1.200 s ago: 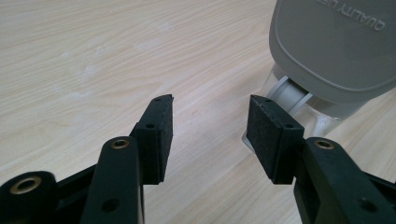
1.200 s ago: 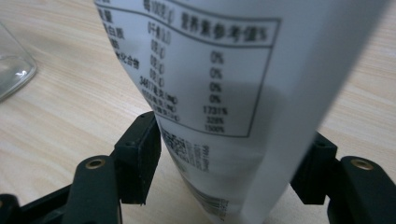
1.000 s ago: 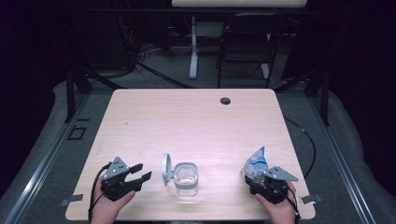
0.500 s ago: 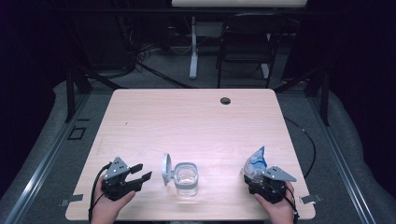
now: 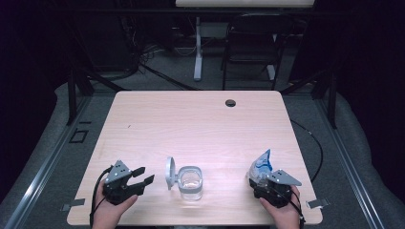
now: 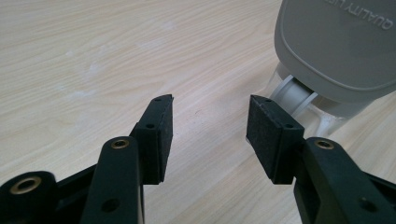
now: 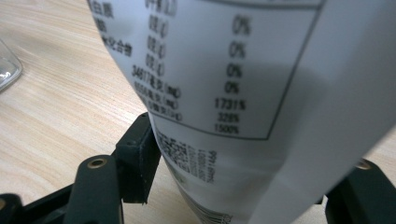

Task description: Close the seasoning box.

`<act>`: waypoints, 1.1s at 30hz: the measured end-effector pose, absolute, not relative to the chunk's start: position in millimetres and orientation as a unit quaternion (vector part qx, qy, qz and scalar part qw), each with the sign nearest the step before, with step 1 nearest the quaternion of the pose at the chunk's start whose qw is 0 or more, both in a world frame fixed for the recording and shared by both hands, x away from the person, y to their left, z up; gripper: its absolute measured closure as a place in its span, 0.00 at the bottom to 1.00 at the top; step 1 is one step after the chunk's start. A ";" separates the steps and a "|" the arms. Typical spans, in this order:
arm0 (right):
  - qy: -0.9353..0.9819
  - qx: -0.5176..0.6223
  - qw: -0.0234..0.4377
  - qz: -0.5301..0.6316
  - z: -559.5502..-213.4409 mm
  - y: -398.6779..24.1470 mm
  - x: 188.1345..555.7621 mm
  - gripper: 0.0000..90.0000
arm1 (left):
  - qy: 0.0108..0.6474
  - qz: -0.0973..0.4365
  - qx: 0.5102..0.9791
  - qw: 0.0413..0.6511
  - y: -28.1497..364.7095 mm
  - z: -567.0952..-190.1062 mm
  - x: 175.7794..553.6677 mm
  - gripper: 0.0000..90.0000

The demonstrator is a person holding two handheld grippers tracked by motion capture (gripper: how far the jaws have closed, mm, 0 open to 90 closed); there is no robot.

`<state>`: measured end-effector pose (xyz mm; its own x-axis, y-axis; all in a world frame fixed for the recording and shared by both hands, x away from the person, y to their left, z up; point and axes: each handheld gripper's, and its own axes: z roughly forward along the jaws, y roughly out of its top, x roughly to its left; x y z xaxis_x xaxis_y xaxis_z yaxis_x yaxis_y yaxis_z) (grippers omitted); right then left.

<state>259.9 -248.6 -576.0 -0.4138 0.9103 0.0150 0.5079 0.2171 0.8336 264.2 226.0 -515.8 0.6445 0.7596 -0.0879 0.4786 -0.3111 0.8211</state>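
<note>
Right gripper (image 5: 267, 183) pinches a printed pouch (image 5: 261, 164); left gripper (image 5: 143, 175) is spread beside the clear flip-lid container (image 5: 191, 182), apparently not yet filled.

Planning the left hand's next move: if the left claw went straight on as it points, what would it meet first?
Probably the jar's open grey lid, just ahead of the open left claw and slightly off to one side.

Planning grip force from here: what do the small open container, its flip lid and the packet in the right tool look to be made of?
Container: clear and glossy, glass or hard plastic; the table grain shows through it.
Lid: matte grey moulded plastic with raised lettering and a plastic hinge.
Packet: thin flexible film, white with a printed table, bowing between the right tool's jaws; probably plastic laminate.
</note>
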 end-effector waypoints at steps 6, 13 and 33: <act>0.741 0.477 0.251 0.401 -576.0 -249.1 259.9 0.41 | 0.390 0.161 0.794 0.437 226.9 -515.5 264.3 0.57; 0.742 0.474 0.251 0.402 -576.0 -249.2 260.2 0.42 | 0.392 0.161 0.792 0.439 227.7 -515.4 264.3 0.57; 0.752 0.463 0.250 0.397 -574.0 -250.7 260.7 0.44 | 0.395 0.160 0.790 0.440 229.9 -516.2 264.7 0.57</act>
<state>260.7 -250.7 -574.0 -0.4465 0.8947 -0.0096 0.4978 0.2573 0.8283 264.7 229.9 -516.2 0.6371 0.7651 -0.0937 0.4826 -0.3012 0.8224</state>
